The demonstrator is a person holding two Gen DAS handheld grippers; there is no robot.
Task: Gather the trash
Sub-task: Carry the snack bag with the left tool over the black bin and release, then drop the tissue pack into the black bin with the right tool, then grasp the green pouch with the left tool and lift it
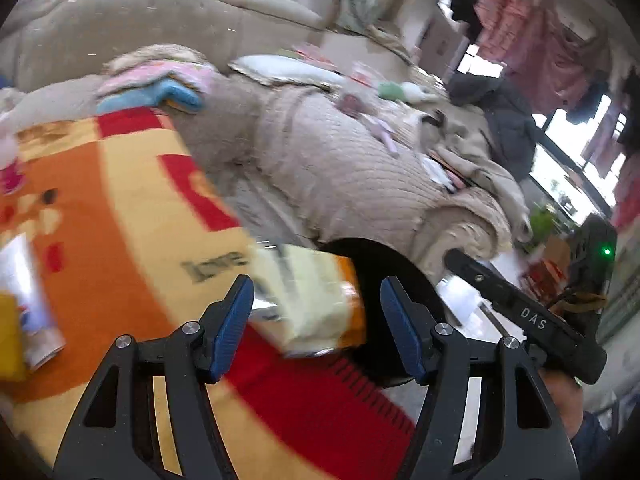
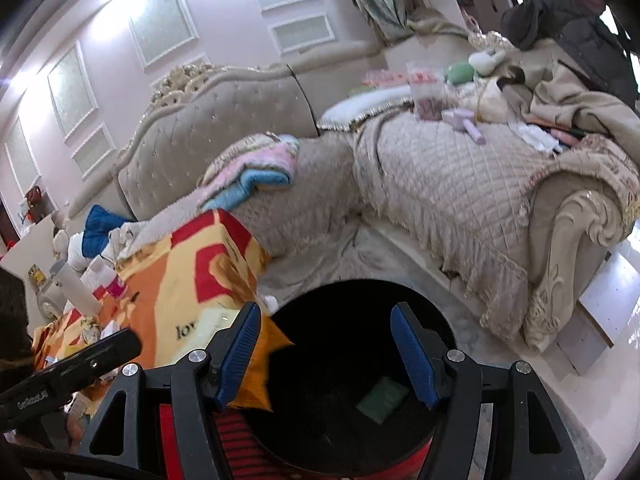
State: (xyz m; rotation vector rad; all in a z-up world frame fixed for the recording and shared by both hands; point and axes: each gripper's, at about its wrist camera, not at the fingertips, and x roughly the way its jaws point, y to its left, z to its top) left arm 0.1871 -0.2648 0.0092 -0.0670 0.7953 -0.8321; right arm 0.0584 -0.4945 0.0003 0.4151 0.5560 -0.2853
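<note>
A cream and orange snack packet [image 1: 312,300] lies blurred between the open fingers of my left gripper [image 1: 318,330], at the table's edge and partly over the black trash bin [image 1: 384,280]. Whether it touches the table I cannot tell. In the right wrist view its orange end [image 2: 262,364] sticks out over the bin [image 2: 352,360], next to the left finger of my right gripper [image 2: 326,350]. That gripper is open and empty above the bin's mouth. A green packet [image 2: 382,398] lies at the bottom of the bin.
An orange, red and yellow cloth [image 1: 132,216] covers the table. More wrappers [image 1: 30,312] lie at its left; bottles [image 2: 100,276] stand at its far end. A beige quilted sofa [image 2: 460,184] with clothes and small items runs behind the bin. The right gripper's body [image 1: 528,312] is beside mine.
</note>
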